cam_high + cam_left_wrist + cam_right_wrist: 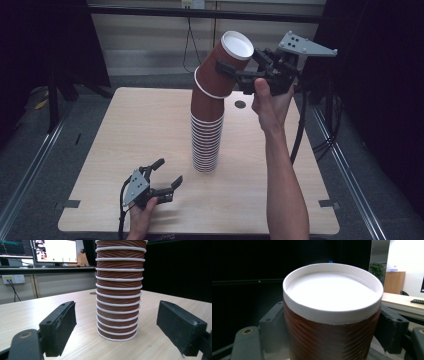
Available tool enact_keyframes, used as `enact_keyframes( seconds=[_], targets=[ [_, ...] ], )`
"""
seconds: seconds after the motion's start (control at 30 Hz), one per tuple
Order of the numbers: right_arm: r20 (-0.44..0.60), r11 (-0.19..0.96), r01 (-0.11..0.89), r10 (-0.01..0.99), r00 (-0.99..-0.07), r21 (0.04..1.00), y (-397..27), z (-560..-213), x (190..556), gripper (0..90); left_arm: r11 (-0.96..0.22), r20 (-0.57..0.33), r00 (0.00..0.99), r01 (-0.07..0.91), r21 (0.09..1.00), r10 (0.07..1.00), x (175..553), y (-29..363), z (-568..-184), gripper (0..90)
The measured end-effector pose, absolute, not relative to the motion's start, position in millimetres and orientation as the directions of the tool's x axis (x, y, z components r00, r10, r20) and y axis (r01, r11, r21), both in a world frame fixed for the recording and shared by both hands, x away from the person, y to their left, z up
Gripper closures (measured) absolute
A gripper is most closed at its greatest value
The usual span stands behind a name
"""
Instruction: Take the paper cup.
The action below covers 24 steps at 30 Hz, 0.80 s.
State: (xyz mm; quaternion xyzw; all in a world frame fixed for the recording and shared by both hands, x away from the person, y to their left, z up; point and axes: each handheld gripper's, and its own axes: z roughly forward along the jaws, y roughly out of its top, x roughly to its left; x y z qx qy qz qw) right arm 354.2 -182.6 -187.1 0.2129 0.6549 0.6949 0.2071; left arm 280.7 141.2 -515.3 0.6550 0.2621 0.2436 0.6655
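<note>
A tall stack of brown ribbed paper cups (206, 140) with white rims stands at the middle of the wooden table (125, 130). The top cup (225, 65) leans to the right, its base still nested in the cup below. My right gripper (231, 67) is shut on it, high above the table. In the right gripper view the cup (332, 315) sits between the jaws of the right gripper (332, 335), white inside facing up. My left gripper (169, 171) rests low at the front left, open, apart from the stack. In its view, the left gripper (117, 327) has the stack (118, 297) standing beyond its spread jaws.
A small dark round mark (240, 104) lies on the table behind the stack. Metal rails run along the floor on both sides. Monitors (55, 251) stand on a desk beyond the table's far side.
</note>
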Motion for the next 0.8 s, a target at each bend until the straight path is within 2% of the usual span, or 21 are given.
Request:
enact_keyframes(
  seconds=[0.8],
  targets=[
    [0.043, -0.116, -0.033, 0.591, -0.806, 0.993, -213, -186, 343, 21.7, 0.023, -0.029, 0.745, 0.019, 1.000, 0.666, 281, 141, -515, 15.7]
  ],
)
